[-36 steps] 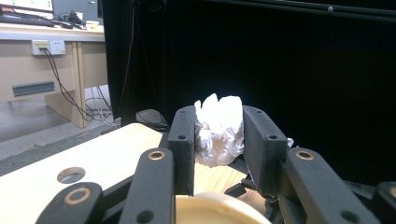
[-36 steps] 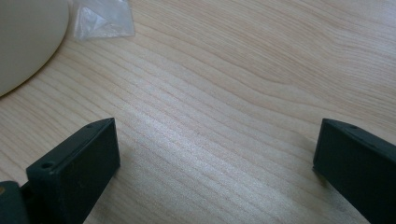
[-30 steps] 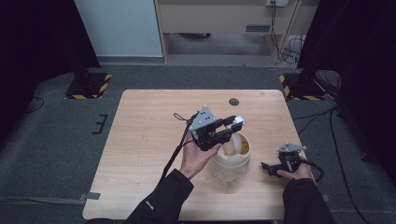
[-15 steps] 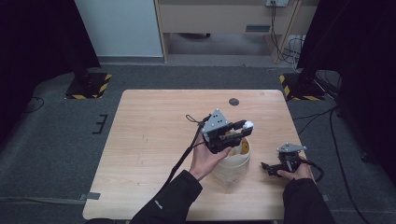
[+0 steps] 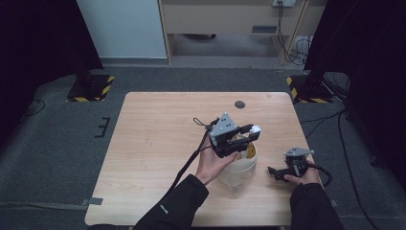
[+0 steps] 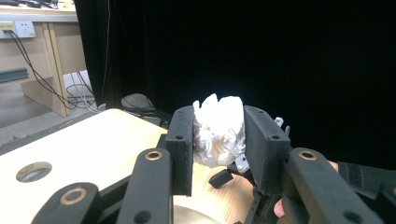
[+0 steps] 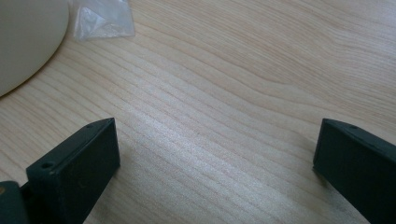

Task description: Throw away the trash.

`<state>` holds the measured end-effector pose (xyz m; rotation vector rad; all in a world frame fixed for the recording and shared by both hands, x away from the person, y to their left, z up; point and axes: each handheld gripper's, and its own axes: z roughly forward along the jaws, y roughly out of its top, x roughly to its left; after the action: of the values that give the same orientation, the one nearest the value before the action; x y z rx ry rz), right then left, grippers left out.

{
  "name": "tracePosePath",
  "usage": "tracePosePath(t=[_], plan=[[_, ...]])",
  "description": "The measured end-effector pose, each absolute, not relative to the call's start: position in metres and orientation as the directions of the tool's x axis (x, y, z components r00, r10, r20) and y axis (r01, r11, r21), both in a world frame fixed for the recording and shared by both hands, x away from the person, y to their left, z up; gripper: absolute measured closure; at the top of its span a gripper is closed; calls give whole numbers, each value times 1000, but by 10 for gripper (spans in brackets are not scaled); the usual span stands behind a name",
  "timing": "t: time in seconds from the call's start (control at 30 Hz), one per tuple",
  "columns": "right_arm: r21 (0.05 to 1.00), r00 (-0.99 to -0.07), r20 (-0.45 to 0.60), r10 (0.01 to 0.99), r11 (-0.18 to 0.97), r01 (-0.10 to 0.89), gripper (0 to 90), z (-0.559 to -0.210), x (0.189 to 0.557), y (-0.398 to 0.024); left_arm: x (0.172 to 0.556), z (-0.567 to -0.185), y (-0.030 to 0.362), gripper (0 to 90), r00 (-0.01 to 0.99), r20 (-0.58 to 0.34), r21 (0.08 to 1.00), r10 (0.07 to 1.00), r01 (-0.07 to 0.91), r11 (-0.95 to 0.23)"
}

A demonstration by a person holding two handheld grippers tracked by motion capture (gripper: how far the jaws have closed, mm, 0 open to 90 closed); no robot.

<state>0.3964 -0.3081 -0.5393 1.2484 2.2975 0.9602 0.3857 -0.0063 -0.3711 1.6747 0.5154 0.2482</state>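
The left gripper (image 5: 249, 135) sits just right of centre in the high view, held above the cream bucket (image 5: 238, 165) that stands on the wooden table (image 5: 153, 143). Its jaws are pinched on a crumpled white paper wad (image 5: 255, 129), which shows as a small white spot at the jaw tips, over the far rim of the bucket. In the left gripper view the paper wad (image 6: 219, 128) occupies the centre of the frame, pressed on both sides by the two black jaw pads, with its top edge standing above them. The table surface lies in the lower left of that view, with a round hole (image 6: 32, 171) at the left edge. The same hole (image 5: 239, 104) appears as a dark disc near the far edge of the table in the high view.

The left hand (image 5: 215, 163) grips the tool from below, and a black cable (image 5: 191, 158) trails from it toward the sleeve at the bottom of the frame.

The right gripper (image 5: 274, 171) rests low on the table at the lower right of the high view, just right of the bucket, held by the right hand (image 5: 301, 176). In the right gripper view its jaws are spread wide apart, with bare wood grain between them. The curved bucket wall (image 7: 28, 37) fills the upper left corner of that view, and a piece of clear plastic film (image 7: 100, 18) lies on the table just beside it.
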Motion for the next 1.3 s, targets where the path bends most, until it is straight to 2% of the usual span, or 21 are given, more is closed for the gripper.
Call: tracePosePath(t=[0.9,1.3], plan=[[707,-548,11,836,381,596,7,-539,396,-308,393,-375,-5,500,858,-120,973,499,203,-115],[707,-548,12,836,381,596,7,-539,396,-308,386,-364,19,432,851,-109,976,514,189,-106]])
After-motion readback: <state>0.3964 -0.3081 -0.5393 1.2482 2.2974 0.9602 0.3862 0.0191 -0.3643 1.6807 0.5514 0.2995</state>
